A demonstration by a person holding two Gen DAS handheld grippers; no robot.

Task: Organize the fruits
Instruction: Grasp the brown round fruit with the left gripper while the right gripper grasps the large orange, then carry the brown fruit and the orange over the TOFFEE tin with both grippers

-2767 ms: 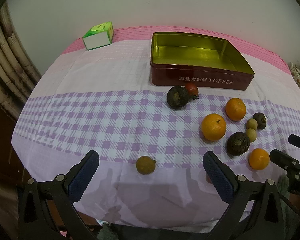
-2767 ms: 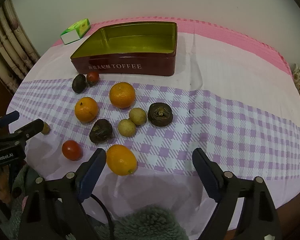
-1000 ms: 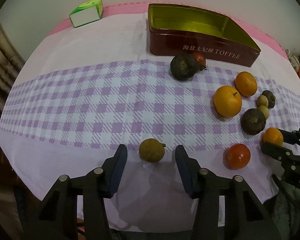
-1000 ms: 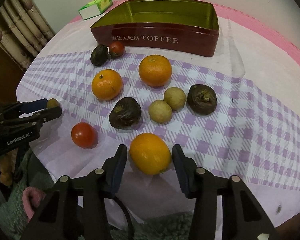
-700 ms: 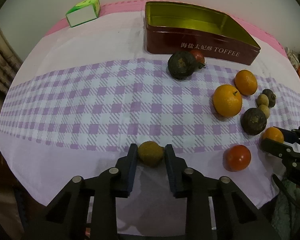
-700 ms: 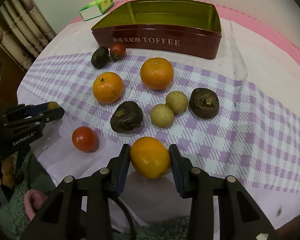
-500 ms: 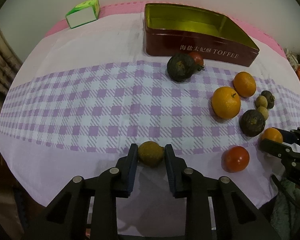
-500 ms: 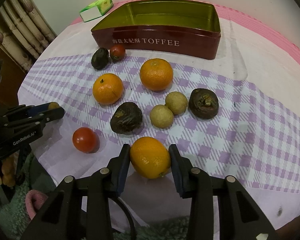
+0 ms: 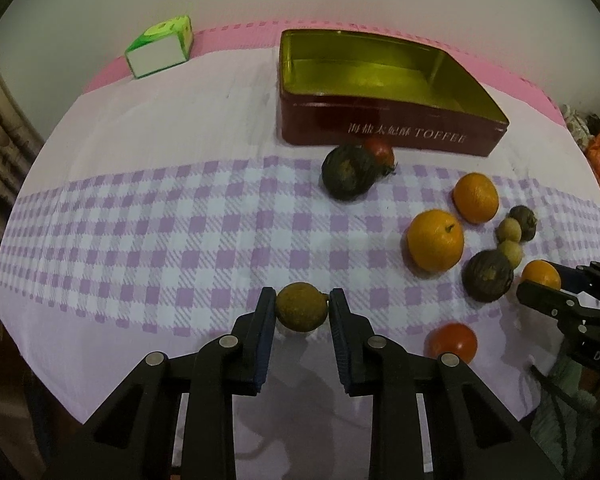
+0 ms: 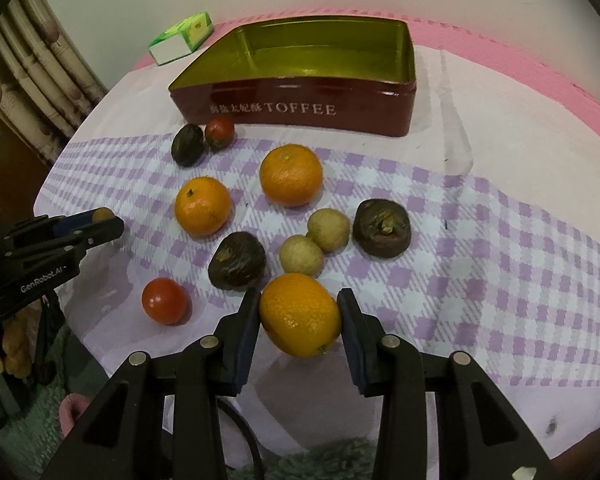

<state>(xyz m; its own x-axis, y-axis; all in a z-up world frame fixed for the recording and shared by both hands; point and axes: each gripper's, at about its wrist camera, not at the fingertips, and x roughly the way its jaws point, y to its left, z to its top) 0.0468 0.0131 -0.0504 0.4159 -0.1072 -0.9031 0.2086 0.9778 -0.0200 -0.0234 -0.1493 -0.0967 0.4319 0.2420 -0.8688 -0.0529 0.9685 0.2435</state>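
My left gripper (image 9: 302, 306) is shut on a small brown-green round fruit (image 9: 301, 307) near the front of the checked cloth. My right gripper (image 10: 299, 312) is shut on an orange (image 10: 299, 314), which looks slightly raised off the cloth. A red toffee tin (image 10: 300, 106) with a gold inside stands open and empty at the back. Between the tin and the grippers lie two more oranges (image 10: 203, 206) (image 10: 291, 175), dark wrinkled fruits (image 10: 237, 260) (image 10: 382, 228) (image 10: 187, 145), two pale small fruits (image 10: 328, 229) and two red tomatoes (image 10: 165, 301) (image 10: 219, 131).
A green and white carton (image 9: 160, 46) lies at the back left by the wall. The table's (image 9: 100, 360) front edge is just below both grippers. A curtain (image 10: 32, 76) hangs at the left. The cloth left of the fruits (image 9: 140, 220) is bare.
Both grippers closed from around their fruits onto them. Since then the views have pulled back a little; the orange appears slightly lifted.
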